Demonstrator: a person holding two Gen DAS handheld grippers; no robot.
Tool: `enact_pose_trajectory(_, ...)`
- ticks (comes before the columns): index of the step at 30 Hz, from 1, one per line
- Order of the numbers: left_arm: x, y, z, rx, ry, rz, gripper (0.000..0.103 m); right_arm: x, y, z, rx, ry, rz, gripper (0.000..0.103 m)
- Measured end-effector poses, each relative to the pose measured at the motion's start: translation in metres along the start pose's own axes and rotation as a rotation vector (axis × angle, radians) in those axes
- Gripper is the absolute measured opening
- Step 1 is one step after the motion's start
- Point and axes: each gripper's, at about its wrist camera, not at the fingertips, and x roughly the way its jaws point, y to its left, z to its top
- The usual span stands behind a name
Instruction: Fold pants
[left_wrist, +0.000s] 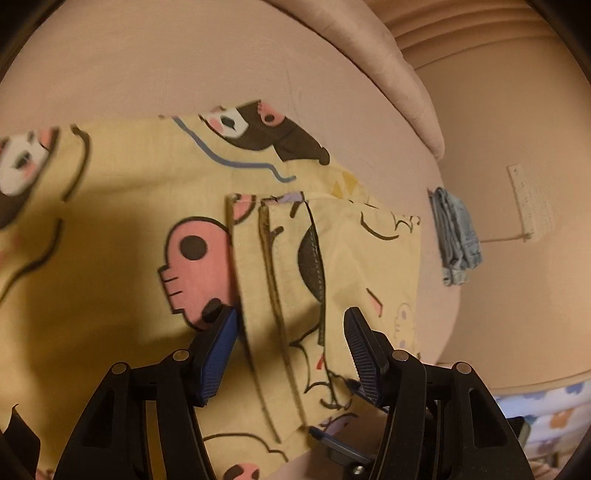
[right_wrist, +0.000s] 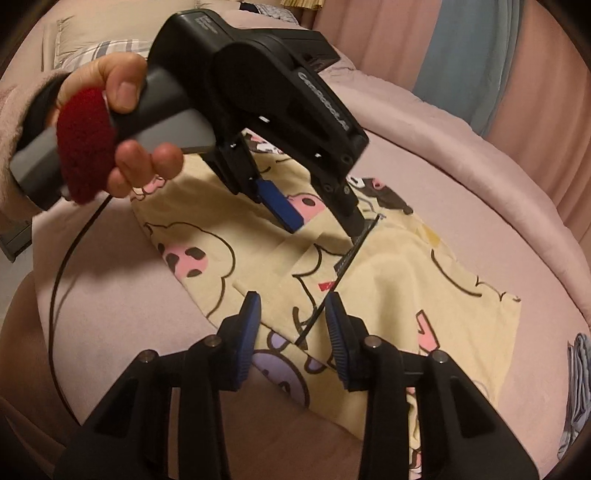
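Yellow cartoon-print pants (left_wrist: 122, 229) lie spread on a pink bed, with the leg ends folded over on top (left_wrist: 332, 258). They also show in the right wrist view (right_wrist: 399, 280). My left gripper (left_wrist: 291, 332) is open just above the folded leg hems, its fingers on either side of them and holding nothing. It also shows in the right wrist view (right_wrist: 321, 229), held by a hand. My right gripper (right_wrist: 293, 314) is open above the near edge of the pants, empty. A thin dark hem edge runs between its fingers.
The pink bed (left_wrist: 184, 66) carries a rolled pink blanket (left_wrist: 399, 74) at its far edge. A folded blue garment (left_wrist: 458, 236) lies at the bed's right edge, also in the right wrist view (right_wrist: 580, 373). A black cable (right_wrist: 62, 273) trails from the left gripper.
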Motion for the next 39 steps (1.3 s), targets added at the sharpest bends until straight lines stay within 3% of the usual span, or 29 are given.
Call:
enact_pose_trajectory(4, 0.003, 0.0, 0.004, -0.031, -0.011, -0.078, 0.058, -0.001, -0.004, -0.004, 0.041, -0.004, 0.001, 0.035)
enact_pose_trajectory(6, 0.007, -0.002, 0.003, -0.03, -0.011, -0.098, 0.053, -0.001, -0.006, -0.004, 0.061, -0.008, 0.012, 0.035)
enact_pose_trajectory(11, 0.012, -0.015, -0.002, 0.023, -0.031, 0.029, 0.011, -0.003, -0.008, -0.003, 0.059, -0.02, 0.006, 0.035)
enact_pose_trajectory(16, 0.005, -0.03, -0.002, 0.068, -0.078, 0.068, 0.006, 0.004, -0.007, -0.001, 0.058, -0.009, 0.009, 0.03)
enact_pose_trajectory(18, -0.005, -0.039, -0.001, 0.096, -0.101, 0.049, 0.006, 0.007, -0.007, 0.003, 0.058, -0.01, 0.01, 0.002)
enact_pose_trajectory(24, -0.031, -0.042, 0.015, 0.118, -0.113, 0.083, 0.006, -0.001, 0.009, 0.032, 0.015, -0.059, 0.021, 0.002)
enact_pose_trajectory(29, -0.03, -0.004, 0.017, 0.021, -0.084, 0.136, 0.006, 0.001, 0.025, 0.056, 0.014, -0.099, 0.089, 0.002)
enact_pose_trajectory(31, -0.019, 0.014, 0.016, -0.032, -0.041, 0.15, 0.006, 0.007, 0.029, 0.059, 0.02, -0.084, 0.124, 0.003)
enact_pose_trajectory(34, -0.014, 0.025, 0.013, -0.062, -0.037, 0.122, 0.006, 0.016, 0.024, 0.056, 0.073, -0.013, 0.168, 0.022)
enact_pose_trajectory(36, -0.016, 0.027, 0.011, -0.074, -0.048, 0.096, 0.006, -0.001, 0.003, 0.051, 0.146, -0.05, 0.18, 0.034)
enact_pose_trajectory(39, -0.02, 0.028, 0.01, -0.057, -0.047, 0.099, 0.008, -0.024, -0.055, 0.045, 0.28, -0.075, 0.146, 0.039)
